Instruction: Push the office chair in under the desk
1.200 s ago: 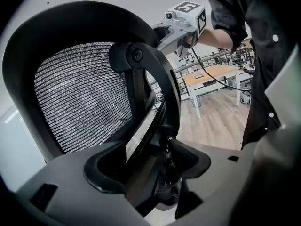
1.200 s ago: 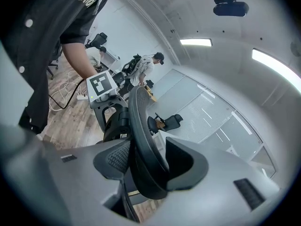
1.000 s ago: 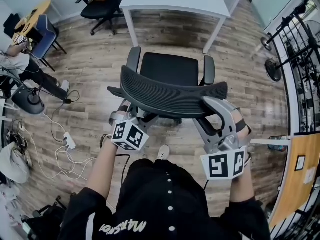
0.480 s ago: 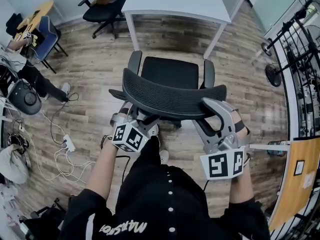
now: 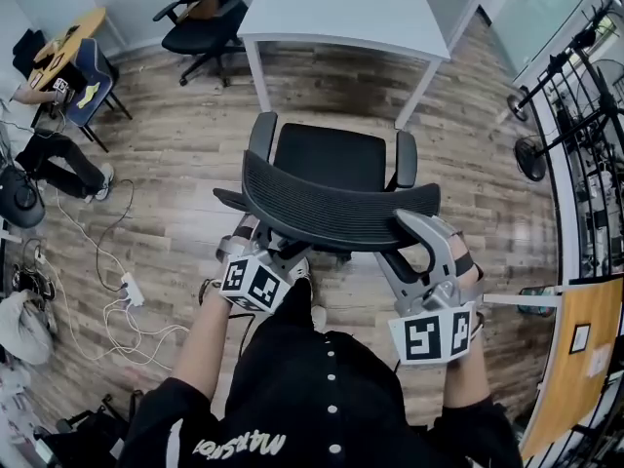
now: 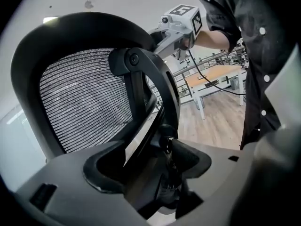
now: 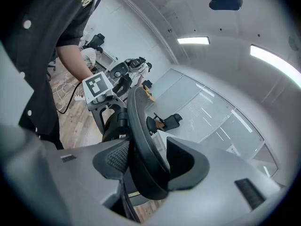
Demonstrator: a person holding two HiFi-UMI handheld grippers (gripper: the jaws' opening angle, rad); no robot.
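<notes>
1. Both my forearms reach forward from the lower edge of the head view. My left forearm (image 5: pixel 198 334) angles in toward the centre and my right forearm (image 5: pixel 466 383) runs nearly straight up the frame.
2. My left gripper (image 6: pixel 162 152) points ahead and slightly down at the rear of the office chair (image 5: pixel 330 149). Its marker cube (image 5: pixel 252 283) sits just below the backrest (image 5: pixel 336 211), left of centre.
3. In the left gripper view, the dark support bar (image 6: pixel 160 84) behind the mesh runs down between my jaws. They are clamped on it.
4. My right gripper (image 5: pixel 414 227) sits at the right end of the backrest, tilted a little downward. My strapped right hand (image 5: pixel 466 261) is behind it.
5. In the right gripper view, the backrest's curved black rim (image 7: pixel 141 145) stands on edge between my jaws. They have just eased slightly wider, yet both pads lie against the rim, so I am grasping it.
6. The chair stands in the middle of the head view on the wooden floor (image 5: pixel 185 183), with its seat facing the white desk (image 5: pixel 351 8) at the upper centre. A strip of floor separates the seat from the desk, so the chair is not yet under it.
</notes>
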